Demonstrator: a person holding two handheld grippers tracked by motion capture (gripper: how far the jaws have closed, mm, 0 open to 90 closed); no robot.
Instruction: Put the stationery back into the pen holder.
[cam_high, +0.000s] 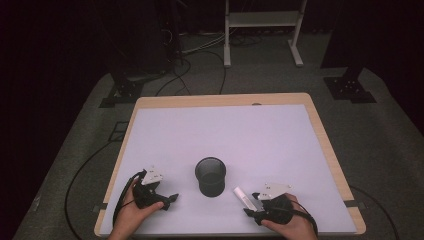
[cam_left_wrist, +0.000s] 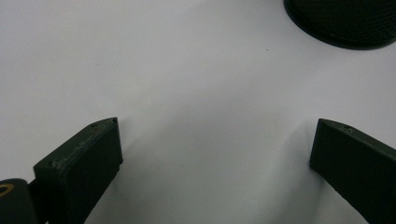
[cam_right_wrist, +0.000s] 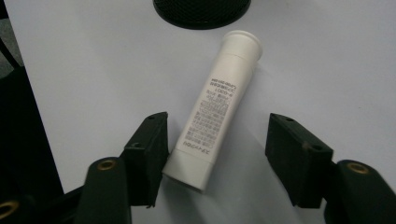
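A black mesh cup (cam_high: 210, 176) stands upright on the white table top (cam_high: 225, 130), near the front middle. Just right of it lies a white tube (cam_high: 243, 198) with printed text, flat on the table. My right gripper (cam_high: 252, 204) is open around the tube's flat end; in the right gripper view the tube (cam_right_wrist: 215, 107) lies between the jaws, close against the left one, its cap pointing toward the cup (cam_right_wrist: 201, 11). My left gripper (cam_high: 170, 199) rests left of the cup, open with nothing between its jaws (cam_left_wrist: 212, 140); the cup's base (cam_left_wrist: 345, 23) shows at the upper right there.
The table has a wooden rim (cam_high: 325, 145). On the carpet beyond it stand a white-framed stand (cam_high: 262, 20) and black stand bases (cam_high: 125, 92) (cam_high: 350, 87), with cables (cam_high: 175, 75) trailing between them.
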